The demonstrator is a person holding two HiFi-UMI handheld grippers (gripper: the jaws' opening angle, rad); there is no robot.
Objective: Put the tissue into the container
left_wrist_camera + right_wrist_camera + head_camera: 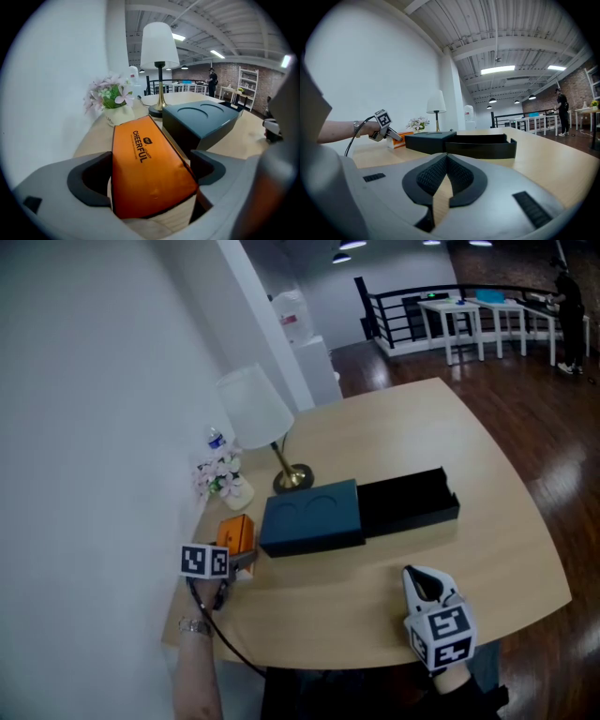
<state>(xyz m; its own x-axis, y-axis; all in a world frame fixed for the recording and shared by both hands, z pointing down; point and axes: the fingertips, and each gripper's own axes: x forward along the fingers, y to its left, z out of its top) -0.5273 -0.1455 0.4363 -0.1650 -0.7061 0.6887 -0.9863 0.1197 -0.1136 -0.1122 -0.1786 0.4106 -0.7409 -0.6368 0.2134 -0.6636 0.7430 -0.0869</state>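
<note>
An orange tissue box (236,532) lies on the wooden table (356,610) near the wall. In the left gripper view the orange tissue box (145,164) fills the space between the wide jaws of my left gripper (152,169), and narrow gaps show on both sides. The left gripper (244,557) is open around it. A dark teal container (309,517) stands just right of the tissue box, with its black drawer (408,498) pulled out to the right and empty. My right gripper (424,582) hovers near the table's front edge, shut on nothing, its pads (446,159) meeting at the tip.
A lamp (253,409) with a brass foot, a small pot of flowers (220,474) and a water bottle (216,440) stand by the white wall behind the tissue box. The table's rounded edge (553,587) drops to dark wooden floor at right. A person (567,296) stands far off.
</note>
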